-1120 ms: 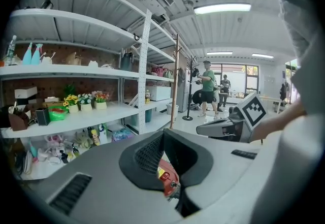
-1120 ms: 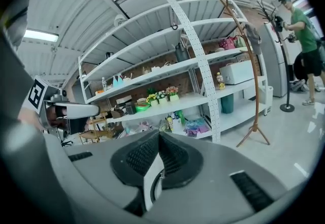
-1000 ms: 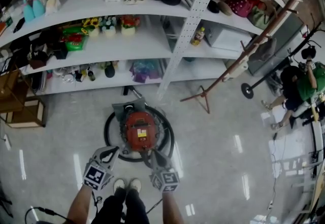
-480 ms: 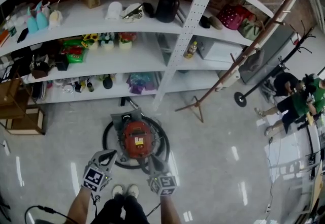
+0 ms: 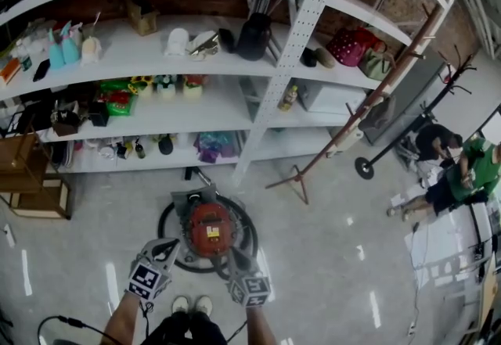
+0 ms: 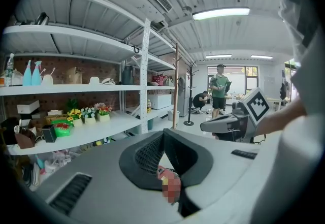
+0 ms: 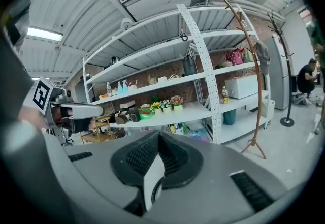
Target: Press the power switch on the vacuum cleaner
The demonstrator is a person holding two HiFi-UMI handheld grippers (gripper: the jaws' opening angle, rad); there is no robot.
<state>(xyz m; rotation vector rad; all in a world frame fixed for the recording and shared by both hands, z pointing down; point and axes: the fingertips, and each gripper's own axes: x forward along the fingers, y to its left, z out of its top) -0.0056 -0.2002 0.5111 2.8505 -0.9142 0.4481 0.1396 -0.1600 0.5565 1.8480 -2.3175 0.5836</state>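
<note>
A red vacuum cleaner (image 5: 206, 228) stands on the grey floor, ringed by its black hose (image 5: 167, 214). My left gripper (image 5: 167, 245) hovers at its near left side and my right gripper (image 5: 232, 255) at its near right edge; contact cannot be judged. In the left gripper view the jaws of the left gripper (image 6: 163, 134) meet at the tips, with a bit of the red vacuum cleaner (image 6: 161, 171) showing below them. The right gripper (image 7: 158, 135) is likewise shut on nothing, with floor and hose below. No power switch can be made out.
White shelves (image 5: 196, 62) full of small goods run behind the vacuum, with a perforated post (image 5: 291, 42). A leaning wooden coat rack (image 5: 368, 101) stands to the right, people (image 5: 454, 171) beyond it. A wooden crate (image 5: 31, 179) sits left, a cable (image 5: 63, 324) near my feet (image 5: 192, 304).
The head view has tilted upward, so the vacuum and both grippers sit lower in the picture and more upper shelf shows. Both grippers stay beside the vacuum, still shut.
</note>
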